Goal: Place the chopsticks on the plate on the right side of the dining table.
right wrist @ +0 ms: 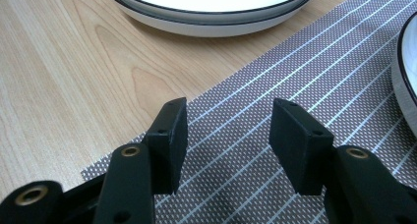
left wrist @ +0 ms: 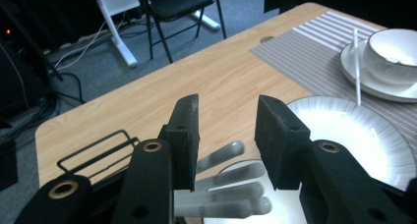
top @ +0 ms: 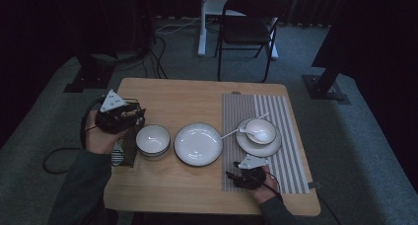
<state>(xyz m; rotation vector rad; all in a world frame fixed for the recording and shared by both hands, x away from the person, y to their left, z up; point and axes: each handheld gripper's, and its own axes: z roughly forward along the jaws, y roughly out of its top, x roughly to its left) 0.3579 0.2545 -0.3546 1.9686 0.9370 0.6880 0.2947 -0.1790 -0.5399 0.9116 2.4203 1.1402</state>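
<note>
- Your left gripper (top: 129,117) hangs at the table's 9 o'clock edge, above a black wire rack (top: 127,148) and just left of the small white bowl (top: 153,140).
- Its jaws stand moderately apart with nothing pinched; in the left gripper view, white spoon handles (left wrist: 227,183) lie below and behind the gap, over the bowl rim.
- Your right gripper (top: 245,178) rests near 5 o'clock on the striped placemat (top: 286,136), jaws apart and empty, pointing toward the large white plate (top: 198,143) at the table's centre.
- Done, by my reading: 1 setting on the placemat, a saucer (top: 258,145) carrying a bowl (top: 260,130) and a white spoon (top: 242,130).
- Left, by my reading: the spoons are not yet gripped, and the large plate and small bowl sit on bare wood at the placemat's 9 o'clock side.
- No brand, label or writing is readable anywhere.
</note>
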